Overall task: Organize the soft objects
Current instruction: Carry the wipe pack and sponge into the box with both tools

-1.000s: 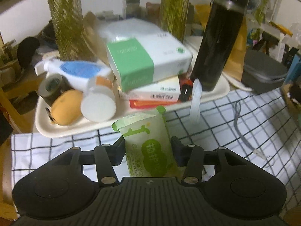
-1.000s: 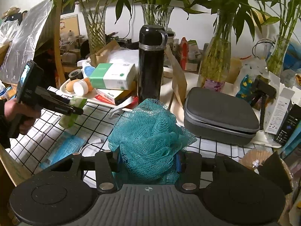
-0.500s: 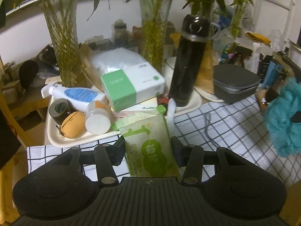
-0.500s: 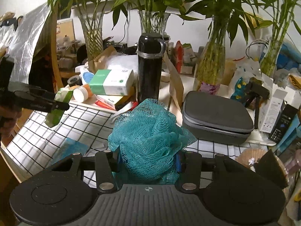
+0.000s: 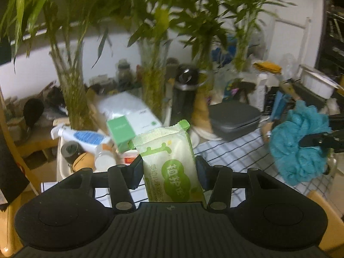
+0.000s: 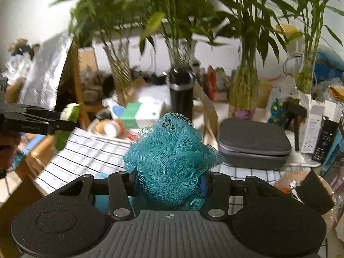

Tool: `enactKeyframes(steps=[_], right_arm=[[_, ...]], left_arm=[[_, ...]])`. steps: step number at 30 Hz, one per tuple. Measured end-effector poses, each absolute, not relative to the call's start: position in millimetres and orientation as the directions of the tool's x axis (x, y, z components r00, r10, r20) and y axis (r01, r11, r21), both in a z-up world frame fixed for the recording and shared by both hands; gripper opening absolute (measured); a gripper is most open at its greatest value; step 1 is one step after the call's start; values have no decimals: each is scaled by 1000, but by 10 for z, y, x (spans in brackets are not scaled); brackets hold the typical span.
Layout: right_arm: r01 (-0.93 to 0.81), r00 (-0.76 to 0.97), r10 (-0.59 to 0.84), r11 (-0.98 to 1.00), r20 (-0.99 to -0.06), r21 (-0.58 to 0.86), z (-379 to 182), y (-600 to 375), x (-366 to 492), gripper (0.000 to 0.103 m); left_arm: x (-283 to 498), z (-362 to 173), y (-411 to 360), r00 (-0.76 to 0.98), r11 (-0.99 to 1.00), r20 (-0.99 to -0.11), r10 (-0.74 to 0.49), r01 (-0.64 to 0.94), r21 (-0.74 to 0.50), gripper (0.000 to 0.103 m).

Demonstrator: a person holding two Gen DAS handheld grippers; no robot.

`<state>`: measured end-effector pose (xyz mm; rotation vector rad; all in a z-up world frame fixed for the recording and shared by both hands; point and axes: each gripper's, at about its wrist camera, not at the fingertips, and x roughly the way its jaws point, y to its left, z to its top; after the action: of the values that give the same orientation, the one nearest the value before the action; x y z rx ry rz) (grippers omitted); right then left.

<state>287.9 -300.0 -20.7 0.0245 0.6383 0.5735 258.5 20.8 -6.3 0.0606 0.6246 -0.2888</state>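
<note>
My left gripper [image 5: 169, 172] is shut on a green and white soft packet [image 5: 169, 163] that stands upright between its fingers, held in the air above the checked cloth [image 5: 236, 150]. My right gripper [image 6: 169, 182] is shut on a teal mesh bath puff [image 6: 169, 163], also lifted off the table. In the left wrist view the bath puff [image 5: 301, 144] and the right gripper's fingers [image 5: 318, 139] show at the right edge. The right wrist view shows the left gripper [image 6: 71, 124] at the far left with the green packet [image 6: 66, 126] in it.
A white tray [image 5: 62, 165] at the back left holds a spray bottle [image 5: 83, 136], a green and white box [image 5: 131, 126], a jar and a roll of tape. A black flask [image 6: 180, 94], a grey zip case [image 6: 253, 144], vases of bamboo and boxes crowd the back and right.
The left gripper has risen and pulled back from the tray with the packet; the tray now looks smaller and lower. The right gripper has lifted a little with the puff.
</note>
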Motion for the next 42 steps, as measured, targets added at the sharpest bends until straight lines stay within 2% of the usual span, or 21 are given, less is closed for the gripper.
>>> enactKeyframes(steps=[11, 18, 28, 35, 42], right_arm=[[-601, 600, 652, 750, -463, 276, -53, -3067, 2411, 51], [-684, 529, 730, 669, -434, 292, -22, -2995, 2050, 51], [-746, 433, 716, 625, -547, 228, -176, -2634, 1686, 52], [-732, 407, 612, 662, -678, 158, -394, -2355, 1570, 52], [-712, 419, 582, 687, -696, 145, -438, -2345, 1533, 52]], left_arm=[[2024, 97, -144, 751, 920, -562, -347, 390, -47, 49], [1706, 30, -218, 727, 911, -582, -364, 407, -61, 49], [1392, -185, -241, 672, 920, -659, -337, 384, -79, 49], [1258, -363, -326, 636, 927, -721, -275, 374, -23, 49], [1245, -449, -297, 617, 935, -749, -241, 353, -10, 49]])
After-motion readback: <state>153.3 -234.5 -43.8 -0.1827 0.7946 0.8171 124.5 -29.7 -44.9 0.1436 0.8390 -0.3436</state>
